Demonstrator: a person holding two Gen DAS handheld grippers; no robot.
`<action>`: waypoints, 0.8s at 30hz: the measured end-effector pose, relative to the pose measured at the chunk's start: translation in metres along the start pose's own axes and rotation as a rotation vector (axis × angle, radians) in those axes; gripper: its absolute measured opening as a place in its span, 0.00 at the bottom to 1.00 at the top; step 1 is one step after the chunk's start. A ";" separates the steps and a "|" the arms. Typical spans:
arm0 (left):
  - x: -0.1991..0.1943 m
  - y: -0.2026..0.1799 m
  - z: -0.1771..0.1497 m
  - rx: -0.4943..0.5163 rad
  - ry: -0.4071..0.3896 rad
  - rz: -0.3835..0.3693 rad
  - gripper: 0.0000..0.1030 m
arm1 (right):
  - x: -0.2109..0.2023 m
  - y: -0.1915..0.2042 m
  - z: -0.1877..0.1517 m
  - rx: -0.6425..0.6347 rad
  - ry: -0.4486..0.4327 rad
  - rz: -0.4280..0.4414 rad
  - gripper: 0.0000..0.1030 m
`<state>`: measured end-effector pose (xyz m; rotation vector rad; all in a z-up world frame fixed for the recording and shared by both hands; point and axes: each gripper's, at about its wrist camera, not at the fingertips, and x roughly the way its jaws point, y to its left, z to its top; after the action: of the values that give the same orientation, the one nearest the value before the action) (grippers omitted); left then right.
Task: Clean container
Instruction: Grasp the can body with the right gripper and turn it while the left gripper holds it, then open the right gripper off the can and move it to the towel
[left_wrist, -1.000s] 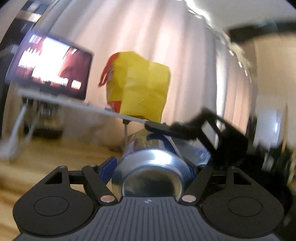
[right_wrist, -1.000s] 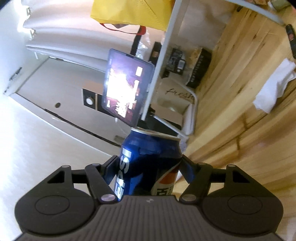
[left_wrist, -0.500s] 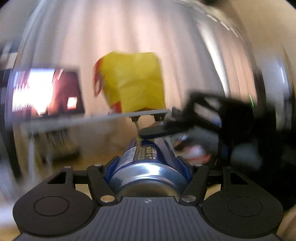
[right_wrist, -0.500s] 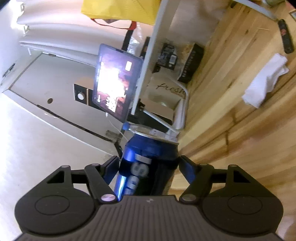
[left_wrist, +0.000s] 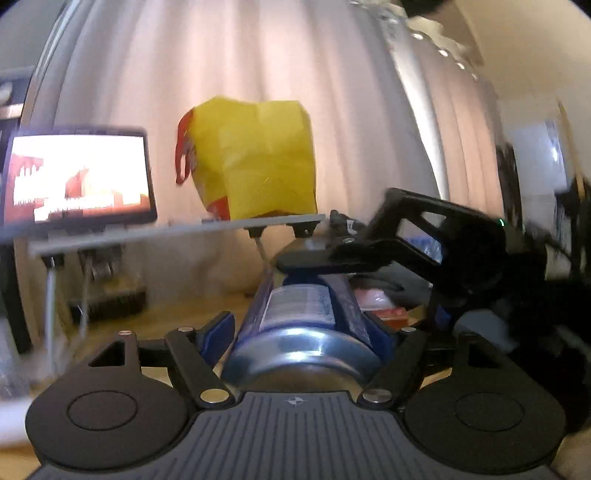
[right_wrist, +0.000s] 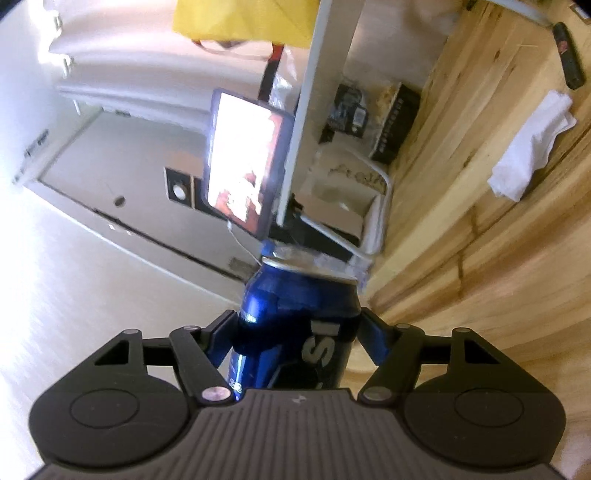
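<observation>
A blue soda can (left_wrist: 299, 306) lies along my left gripper (left_wrist: 301, 328), its silver base toward the camera. The left jaws are opening, and the left pad (left_wrist: 218, 332) stands a little off the can's side with the can still between them. My right gripper (left_wrist: 310, 277) comes in from the right and clamps the can's far part, one black finger (left_wrist: 306, 258) across its top. In the right wrist view the can (right_wrist: 295, 295) stands between the blue pads, and the right gripper (right_wrist: 299, 328) is shut on it.
A yellow bag (left_wrist: 258, 162) and a lit tablet (left_wrist: 77, 177) sit on a white shelf (left_wrist: 166, 232) before pale curtains. On the wooden tabletop (right_wrist: 480, 221) lie a white cloth (right_wrist: 532, 144) and a black remote (right_wrist: 569, 55). Dark boxes (right_wrist: 395, 122) stand under the shelf.
The left view has rolled level. My left jaws first squeezed the can, then spread off it. The can's lettering has shifted round between the right pads.
</observation>
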<state>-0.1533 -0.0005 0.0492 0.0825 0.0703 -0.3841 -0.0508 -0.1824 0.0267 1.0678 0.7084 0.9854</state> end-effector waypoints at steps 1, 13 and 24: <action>0.000 0.001 -0.001 -0.014 -0.008 -0.003 0.73 | 0.000 0.000 0.000 0.004 -0.003 0.007 0.69; 0.014 0.003 -0.010 0.037 0.003 0.022 0.65 | -0.002 0.006 0.010 -0.059 -0.019 -0.072 0.73; 0.045 0.027 -0.025 0.030 0.136 0.118 0.65 | 0.029 0.019 0.056 -0.798 -0.004 -0.967 0.46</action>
<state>-0.1027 0.0105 0.0226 0.1422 0.1927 -0.2616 0.0032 -0.1744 0.0636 -0.0278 0.6266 0.3306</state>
